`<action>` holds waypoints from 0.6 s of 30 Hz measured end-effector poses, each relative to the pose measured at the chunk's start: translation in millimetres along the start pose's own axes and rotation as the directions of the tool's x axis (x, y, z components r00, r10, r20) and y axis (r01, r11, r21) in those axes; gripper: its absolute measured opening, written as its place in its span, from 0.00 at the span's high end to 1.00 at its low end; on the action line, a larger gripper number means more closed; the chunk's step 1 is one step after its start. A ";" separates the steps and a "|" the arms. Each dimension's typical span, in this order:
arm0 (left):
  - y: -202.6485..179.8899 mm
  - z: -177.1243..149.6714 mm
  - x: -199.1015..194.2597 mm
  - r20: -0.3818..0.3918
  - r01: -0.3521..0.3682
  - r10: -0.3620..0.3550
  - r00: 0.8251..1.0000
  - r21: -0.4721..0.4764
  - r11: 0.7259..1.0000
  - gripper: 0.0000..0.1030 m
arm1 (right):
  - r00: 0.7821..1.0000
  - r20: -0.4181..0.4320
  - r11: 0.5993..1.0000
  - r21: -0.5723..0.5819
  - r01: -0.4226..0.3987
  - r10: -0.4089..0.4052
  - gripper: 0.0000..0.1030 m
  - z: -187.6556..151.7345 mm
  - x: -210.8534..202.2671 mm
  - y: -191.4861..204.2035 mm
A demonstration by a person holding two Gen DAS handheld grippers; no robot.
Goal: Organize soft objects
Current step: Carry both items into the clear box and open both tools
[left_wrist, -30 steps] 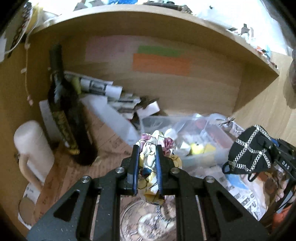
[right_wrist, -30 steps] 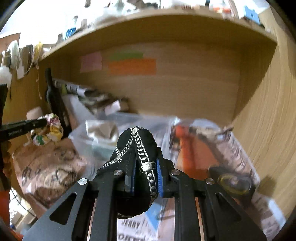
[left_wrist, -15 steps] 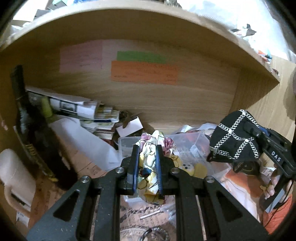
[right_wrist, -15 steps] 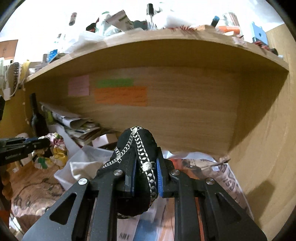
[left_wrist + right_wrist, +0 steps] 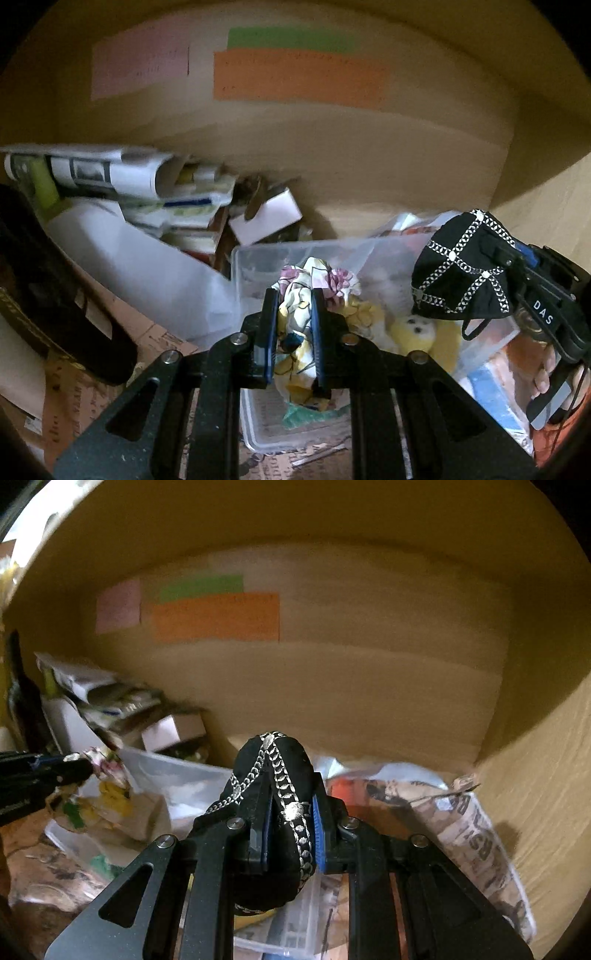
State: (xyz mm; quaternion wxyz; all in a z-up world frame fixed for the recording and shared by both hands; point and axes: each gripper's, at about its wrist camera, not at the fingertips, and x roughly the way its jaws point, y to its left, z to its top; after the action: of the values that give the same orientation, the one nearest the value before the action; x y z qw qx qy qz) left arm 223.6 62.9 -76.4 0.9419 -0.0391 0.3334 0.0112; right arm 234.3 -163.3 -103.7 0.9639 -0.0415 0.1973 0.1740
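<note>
My left gripper (image 5: 293, 328) is shut on a crumpled floral cloth (image 5: 295, 295), yellow, white and pink, held just above a clear plastic bin (image 5: 258, 258) inside the wooden shelf. A yellow plush toy (image 5: 417, 328) lies in the bin. My right gripper (image 5: 288, 823) is shut on a black face mask with silver chain pattern (image 5: 277, 775); in the left wrist view the mask (image 5: 461, 277) hangs over the bin's right side. The left gripper (image 5: 48, 771) with the cloth (image 5: 107, 775) shows at the right wrist view's left edge.
Rolled papers and small boxes (image 5: 147, 184) are stacked at the back left. A dark bottle (image 5: 55, 302) stands at the left. Newspaper (image 5: 472, 830) covers the shelf floor at the right. Coloured notes (image 5: 295, 74) stick on the back wall.
Both grippers have moved forward and deeper under the shelf, closer to the clear bin. The scene has become darker. Both grips are unchanged.
</note>
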 end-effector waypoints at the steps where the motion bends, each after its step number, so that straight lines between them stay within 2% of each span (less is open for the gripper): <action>1: 1.4 -1.1 3.2 -0.010 -0.001 0.001 1.000 -0.002 1.000 0.84 | 1.000 -0.019 1.000 -0.006 0.001 -0.001 0.84 -2.9 7.0 1.5; 5: 7.4 -5.4 13.1 -0.058 0.017 -0.018 0.998 -0.017 1.000 0.83 | 0.998 -0.067 0.999 -0.032 -0.010 0.008 0.84 -8.9 19.2 7.0; 7: 8.9 -7.2 14.4 -0.066 0.013 -0.014 0.998 -0.018 1.000 0.80 | 0.996 -0.085 0.999 -0.052 -0.010 0.005 0.81 -11.1 21.6 10.7; 10: 9.0 -8.7 11.4 -0.075 0.022 -0.023 0.997 -0.021 1.000 0.67 | 0.995 -0.104 0.997 -0.075 -0.003 -0.005 0.77 -13.9 24.8 12.8; 11: 9.3 -9.2 10.1 -0.075 0.028 -0.030 0.997 -0.024 0.999 0.61 | 0.993 -0.116 0.997 -0.082 -0.004 -0.005 0.71 -15.0 26.2 14.0; 14: 8.5 -9.6 1.3 -0.060 0.040 -0.041 0.997 -0.024 0.999 0.52 | 0.993 -0.120 0.995 -0.104 0.001 -0.014 0.53 -17.4 26.4 17.7; 18: 4.9 -9.4 -15.2 -0.021 0.037 -0.037 0.999 -0.008 0.999 0.44 | 0.996 -0.091 0.991 -0.132 0.013 -0.025 0.40 -15.3 17.3 22.2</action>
State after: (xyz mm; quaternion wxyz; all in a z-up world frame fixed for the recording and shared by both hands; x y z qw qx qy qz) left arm 205.6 67.1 -74.5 0.9382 -0.0487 0.3426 -0.0052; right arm 235.8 -139.3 -124.9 0.9505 -0.1150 0.2295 0.1753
